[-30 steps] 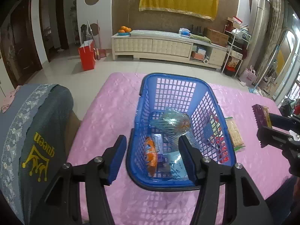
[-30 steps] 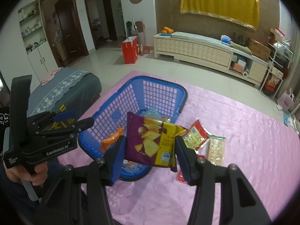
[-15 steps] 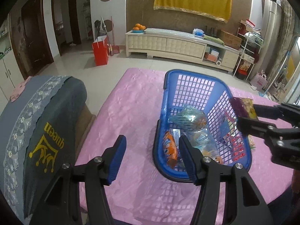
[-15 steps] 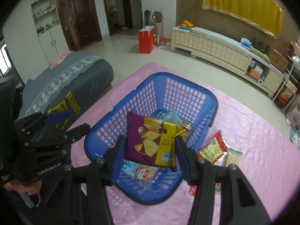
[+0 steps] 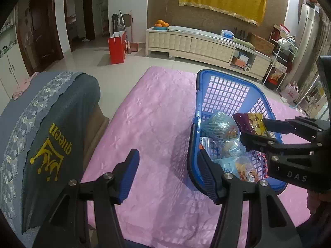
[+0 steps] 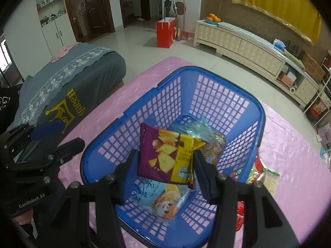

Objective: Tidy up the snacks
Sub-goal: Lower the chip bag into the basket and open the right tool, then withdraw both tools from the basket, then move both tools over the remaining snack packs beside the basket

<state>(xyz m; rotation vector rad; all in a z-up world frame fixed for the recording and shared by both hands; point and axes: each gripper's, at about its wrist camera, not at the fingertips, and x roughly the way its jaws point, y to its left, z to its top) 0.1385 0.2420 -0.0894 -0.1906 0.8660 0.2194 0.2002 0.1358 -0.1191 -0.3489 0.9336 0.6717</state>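
A blue mesh basket [image 6: 217,76] [image 5: 209,76] stands on the pink tablecloth [image 5: 153,111] and holds several snack packs, among them a pale blue pack [image 6: 163,202] and a clear wrapped pack [image 5: 219,122]. My right gripper [image 6: 165,167] is shut on a purple and yellow cracker pack [image 6: 165,155] and holds it above the basket's inside; it also shows in the left wrist view [image 5: 251,123]. My left gripper [image 5: 167,169] is open and empty, left of the basket's near corner.
More snack packs [image 6: 266,177] lie on the cloth to the right of the basket. A grey chair cover with a yellow crown print [image 5: 47,132] stands at the table's left. A white sideboard [image 5: 206,43] and a red bag [image 5: 116,47] are far behind.
My right gripper has carried the cracker pack from beside the basket to over its inside. My left gripper has drawn back to the left, away from the basket.
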